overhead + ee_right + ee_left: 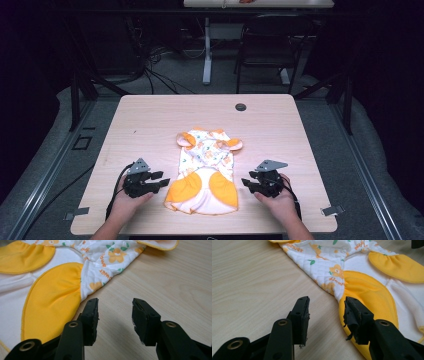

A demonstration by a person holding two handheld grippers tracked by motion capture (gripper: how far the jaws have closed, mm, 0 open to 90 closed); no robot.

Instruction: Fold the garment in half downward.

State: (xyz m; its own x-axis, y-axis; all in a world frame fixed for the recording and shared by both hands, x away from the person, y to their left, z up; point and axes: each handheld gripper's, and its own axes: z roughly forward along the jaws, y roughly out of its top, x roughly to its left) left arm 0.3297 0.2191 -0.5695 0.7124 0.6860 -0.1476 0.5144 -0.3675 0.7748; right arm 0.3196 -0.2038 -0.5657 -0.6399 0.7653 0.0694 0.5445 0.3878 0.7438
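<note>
Flanking a small printed garment [206, 172] on the wooden table [150, 120], two hand-held grippers rested with nothing between their jaws.

The garment, white with orange flowers and two orange-yellow panels at its near end, lay flat near the table's near edge, midway between the hands. The left gripper [161, 181] sat just beside its left edge, jaws spread wide and empty, one jaw over the yellow hem in the left gripper view. The right gripper [248, 184] stood just off the right edge, likewise released, jaws over bare wood. A dark round cap [241, 107] sat at the far side.
</note>
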